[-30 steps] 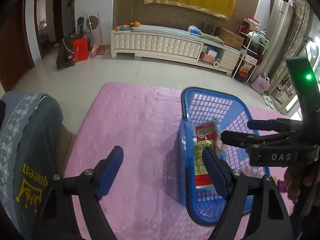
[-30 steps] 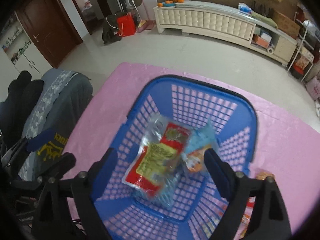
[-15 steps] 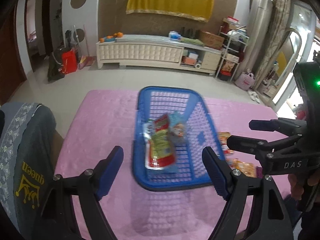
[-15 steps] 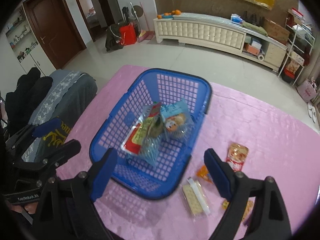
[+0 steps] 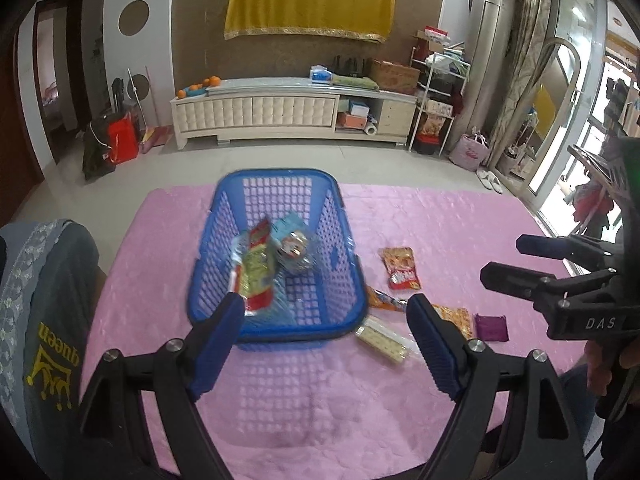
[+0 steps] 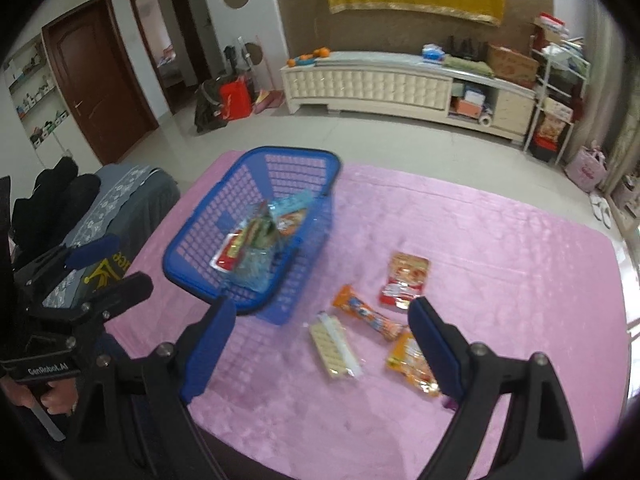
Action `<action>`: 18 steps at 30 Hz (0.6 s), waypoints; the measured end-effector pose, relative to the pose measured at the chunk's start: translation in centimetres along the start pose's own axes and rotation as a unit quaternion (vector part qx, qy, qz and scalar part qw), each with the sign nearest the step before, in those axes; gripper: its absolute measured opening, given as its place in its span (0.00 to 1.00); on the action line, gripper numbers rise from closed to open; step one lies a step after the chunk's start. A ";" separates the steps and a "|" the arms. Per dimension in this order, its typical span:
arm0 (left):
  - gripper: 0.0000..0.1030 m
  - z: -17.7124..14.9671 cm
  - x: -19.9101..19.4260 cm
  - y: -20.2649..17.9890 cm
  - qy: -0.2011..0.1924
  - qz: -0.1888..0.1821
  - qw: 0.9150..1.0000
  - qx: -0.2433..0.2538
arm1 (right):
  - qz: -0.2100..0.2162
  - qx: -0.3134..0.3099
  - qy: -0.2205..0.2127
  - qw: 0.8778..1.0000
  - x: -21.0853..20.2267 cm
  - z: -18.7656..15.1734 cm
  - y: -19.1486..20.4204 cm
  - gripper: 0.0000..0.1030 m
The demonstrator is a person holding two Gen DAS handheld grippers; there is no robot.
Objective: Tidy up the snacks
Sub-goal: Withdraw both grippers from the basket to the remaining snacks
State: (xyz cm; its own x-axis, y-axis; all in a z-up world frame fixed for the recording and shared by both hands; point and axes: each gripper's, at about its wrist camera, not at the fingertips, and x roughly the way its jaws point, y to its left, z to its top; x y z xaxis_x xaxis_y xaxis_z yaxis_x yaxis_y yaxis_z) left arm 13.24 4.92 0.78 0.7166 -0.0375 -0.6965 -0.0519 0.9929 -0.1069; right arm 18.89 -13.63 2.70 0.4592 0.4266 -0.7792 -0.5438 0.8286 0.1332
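Both tools, left tool and right tool, gape wide and empty above the pink tabletop. Two snack packets lie inside the blue basket; five more lie just beside it.

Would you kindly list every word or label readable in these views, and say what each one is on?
"queen", yellow, beside a crown: on the grey chair cover.
"DAS": on the right gripper body.
"GenRobot.AI": on the left gripper body.
Print on the snack packets is too blurred to read.
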 end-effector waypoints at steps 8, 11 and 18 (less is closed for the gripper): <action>0.79 -2.9 2.8 -3.6 0.024 0.009 0.999 -0.023 | 0.006 0.018 0.023 1.000 1.0 -3.9 -4.0 0.88; 0.79 -3.7 3.9 -4.9 0.036 0.006 0.999 -0.030 | 0.002 0.018 0.030 0.999 1.5 -5.3 -5.3 0.88; 0.79 -5.0 6.4 -6.2 0.078 0.004 0.995 -0.068 | -0.004 0.016 0.043 0.999 2.5 -7.6 -7.6 0.88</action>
State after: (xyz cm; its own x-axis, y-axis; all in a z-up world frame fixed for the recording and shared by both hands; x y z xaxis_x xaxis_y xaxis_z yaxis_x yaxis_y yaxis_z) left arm 14.70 -2.07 -6.55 0.6000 -0.0562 -0.7980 -0.1585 0.9694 -0.1874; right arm 18.81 -21.66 -4.95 0.4005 0.3887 -0.8298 -0.5167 0.8436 0.1458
